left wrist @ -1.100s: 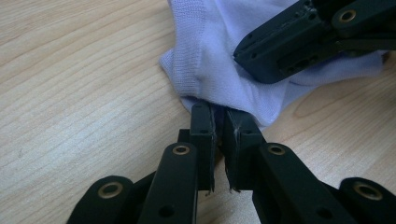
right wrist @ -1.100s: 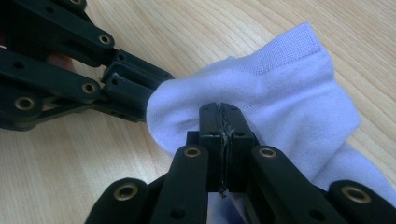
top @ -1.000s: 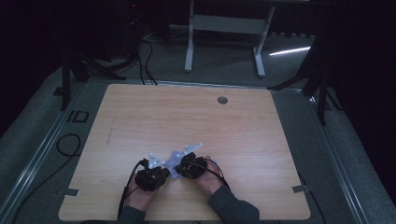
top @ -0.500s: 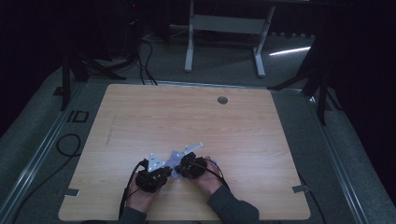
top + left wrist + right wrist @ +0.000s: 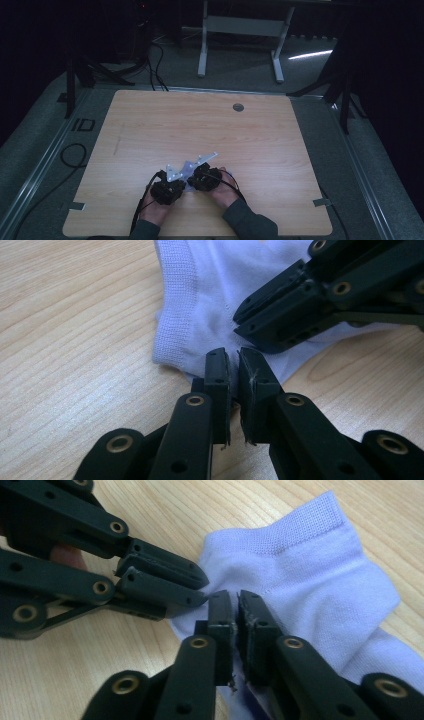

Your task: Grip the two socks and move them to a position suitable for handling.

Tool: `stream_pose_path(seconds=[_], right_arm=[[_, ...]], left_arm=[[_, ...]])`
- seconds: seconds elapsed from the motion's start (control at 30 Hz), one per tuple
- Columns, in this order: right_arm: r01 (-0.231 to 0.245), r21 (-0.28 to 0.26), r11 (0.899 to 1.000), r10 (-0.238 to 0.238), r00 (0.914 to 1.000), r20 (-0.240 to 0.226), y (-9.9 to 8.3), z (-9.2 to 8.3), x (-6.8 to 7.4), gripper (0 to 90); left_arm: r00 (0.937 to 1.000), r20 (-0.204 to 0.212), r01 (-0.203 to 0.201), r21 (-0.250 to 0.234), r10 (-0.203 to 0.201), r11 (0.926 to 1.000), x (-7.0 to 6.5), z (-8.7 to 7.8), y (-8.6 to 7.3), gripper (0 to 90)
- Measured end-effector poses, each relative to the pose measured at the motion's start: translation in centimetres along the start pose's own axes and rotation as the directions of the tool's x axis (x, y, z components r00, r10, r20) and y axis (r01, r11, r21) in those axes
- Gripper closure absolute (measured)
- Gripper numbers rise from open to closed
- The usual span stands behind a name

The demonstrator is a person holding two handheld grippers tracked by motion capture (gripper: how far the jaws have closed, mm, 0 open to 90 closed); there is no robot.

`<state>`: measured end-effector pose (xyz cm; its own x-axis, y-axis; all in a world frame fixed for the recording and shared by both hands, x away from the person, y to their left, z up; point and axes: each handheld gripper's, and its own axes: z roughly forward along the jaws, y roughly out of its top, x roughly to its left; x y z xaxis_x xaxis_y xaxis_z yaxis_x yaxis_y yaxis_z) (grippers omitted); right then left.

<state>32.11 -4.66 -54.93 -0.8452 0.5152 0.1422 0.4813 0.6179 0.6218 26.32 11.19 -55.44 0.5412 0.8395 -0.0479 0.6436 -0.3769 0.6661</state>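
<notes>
A pale lilac ankle sock [image 5: 310, 570] lies flat on the wooden table [image 5: 200, 125], near its front edge. Both grippers meet at one spot on the sock's edge. My left gripper [image 5: 233, 360] has its jaws almost together, with the tips on the fabric's lower border [image 5: 200, 290]. My right gripper [image 5: 235, 600] is closed over a fold of the sock; its jaws have just been opening slightly, and fabric is still between them. In the high view the left gripper [image 5: 181, 183] and the right gripper [image 5: 194, 179] sit tip to tip over the sock [image 5: 188, 170].
A round cable hole [image 5: 238, 107] sits near the table's far edge. Beyond the table stand a white frame's legs [image 5: 202, 45] and black stands. Cables [image 5: 70, 155] trail on the grey floor at the left. A person's hands and dark sleeve [image 5: 245, 220] enter from the front.
</notes>
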Motion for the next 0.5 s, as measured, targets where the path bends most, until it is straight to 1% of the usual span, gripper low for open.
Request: stream_pose_path(seconds=[0.07, 0.13, 0.27, 0.33, 0.4, 0.5], right_arm=[[0.008, -0.006, 1.0, -0.008, 1.0, 0.004, 0.0, -0.3, 0.1, 82.0], [0.014, -0.024, 1.0, -0.014, 0.9999, 0.006, 0.0, -0.9, 0.2, 80.7], [0.032, -0.056, 0.998, -0.031, 0.9994, 0.015, -0.1, -2.6, 0.1, 78.6], [0.035, -0.075, 0.997, -0.033, 0.999, 0.03, -0.2, -3.6, 0.0, 77.9], [0.021, -0.096, 0.995, -0.017, 0.9986, 0.051, -0.5, -4.8, -0.4, 77.4], [-0.006, -0.119, 0.993, 0.016, 0.9967, 0.08, -0.9, -6.1, -1.2, 77.0]], left_arm=[[1.0, 0.001, 0.0, 0.002, 0.0, 1.0, 0.0, 0.0, 0.0, 83.3], [1.0, 0.001, 0.007, -0.001, -0.007, 1.0, 0.0, 0.0, 0.0, 83.3], [1.0, 0.0, 0.009, -0.003, -0.009, 1.0, 0.0, 0.0, 0.0, 83.4], [1.0, -0.001, 0.009, -0.003, -0.009, 1.0, 0.0, 0.0, -0.1, 83.4], [0.9999, -0.001, 0.01, -0.002, -0.01, 0.9999, 0.0, 0.0, -0.1, 83.4], [0.9999, -0.001, 0.011, -0.004, -0.011, 0.9999, 0.0, 0.0, -0.1, 83.4]])
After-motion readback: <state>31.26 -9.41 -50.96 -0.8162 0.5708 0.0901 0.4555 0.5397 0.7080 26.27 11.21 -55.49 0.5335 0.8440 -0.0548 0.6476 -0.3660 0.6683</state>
